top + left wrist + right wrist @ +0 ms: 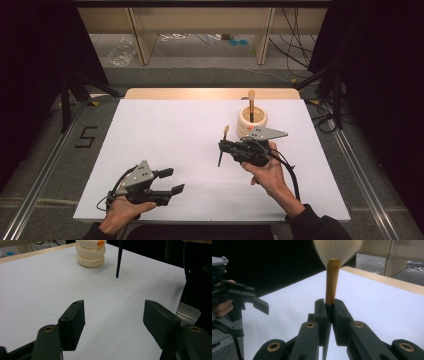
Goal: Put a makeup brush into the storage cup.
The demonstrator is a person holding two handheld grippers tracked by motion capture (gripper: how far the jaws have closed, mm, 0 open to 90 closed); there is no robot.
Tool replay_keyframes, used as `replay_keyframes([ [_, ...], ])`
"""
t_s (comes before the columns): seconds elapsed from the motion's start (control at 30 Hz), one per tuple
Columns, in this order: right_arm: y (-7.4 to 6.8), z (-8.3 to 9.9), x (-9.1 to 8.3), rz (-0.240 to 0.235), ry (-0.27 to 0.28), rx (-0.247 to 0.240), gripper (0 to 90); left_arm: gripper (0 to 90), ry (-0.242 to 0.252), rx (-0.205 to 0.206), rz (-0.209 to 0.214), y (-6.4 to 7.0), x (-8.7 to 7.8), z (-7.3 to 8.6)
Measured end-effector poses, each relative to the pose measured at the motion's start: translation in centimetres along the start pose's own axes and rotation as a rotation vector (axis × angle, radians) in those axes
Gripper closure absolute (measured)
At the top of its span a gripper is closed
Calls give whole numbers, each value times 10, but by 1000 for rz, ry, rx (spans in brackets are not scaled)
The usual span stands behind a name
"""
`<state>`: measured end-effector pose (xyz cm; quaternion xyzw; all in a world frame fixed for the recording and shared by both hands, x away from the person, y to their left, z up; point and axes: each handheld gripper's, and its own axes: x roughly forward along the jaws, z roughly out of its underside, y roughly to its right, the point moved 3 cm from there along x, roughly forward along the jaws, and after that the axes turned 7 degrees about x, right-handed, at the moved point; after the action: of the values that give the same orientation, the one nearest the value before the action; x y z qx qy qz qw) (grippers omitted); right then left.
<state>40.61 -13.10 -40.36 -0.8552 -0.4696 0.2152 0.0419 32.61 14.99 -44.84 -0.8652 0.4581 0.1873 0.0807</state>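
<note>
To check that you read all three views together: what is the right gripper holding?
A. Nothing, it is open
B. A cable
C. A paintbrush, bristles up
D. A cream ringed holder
C: in the right gripper view the right gripper is shut on the paintbrush, its pale bristles fanning upward; the high view shows the cream holder standing apart on the table, and the left gripper is open.

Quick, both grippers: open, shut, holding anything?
Left gripper: open, empty.
Right gripper: shut on a brush, held above the table.
</note>
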Motion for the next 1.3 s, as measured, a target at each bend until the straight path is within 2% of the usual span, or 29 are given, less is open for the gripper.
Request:
replay_keyframes([
  [0.2,8,-2,-5,28,-16,-8,833,304,-3,3,2,0,1,1],
  [0.23,9,-3,-7,49,-26,-18,833,301,-2,3,1,0,1,1],
  [0.3,11,-4,-9,58,-30,-19,833,292,-4,4,-3,0,1,1],
  [0.33,13,-5,-9,63,-27,-30,833,291,-4,5,-1,0,1,1],
  [0.43,15,-7,-11,68,-19,-22,833,287,-4,7,0,0,1,1],
  [0.6,23,-11,-19,99,-16,-17,833,270,-11,7,-12,0,1,1],
  [0.63,25,-12,-21,118,-16,-22,833,268,-11,6,-13,0,1,1],
  [0.73,30,-15,-25,123,-10,-20,833,267,-12,5,-14,0,1,2],
  [0.97,39,-21,-36,170,-7,-24,833,266,-12,6,-15,-1,1,2],
  [1.17,44,-25,-42,191,-5,-30,833,262,-13,5,-14,-1,1,2],
  [1.23,46,-27,-44,191,2,-21,833,258,-15,21,-12,-2,1,2],
  [1.27,47,-28,-46,198,-3,-21,833,255,-16,4,-16,-1,1,2],
  [1.3,49,-30,-47,201,12,-38,832,254,-17,10,-15,-1,1,2],
])
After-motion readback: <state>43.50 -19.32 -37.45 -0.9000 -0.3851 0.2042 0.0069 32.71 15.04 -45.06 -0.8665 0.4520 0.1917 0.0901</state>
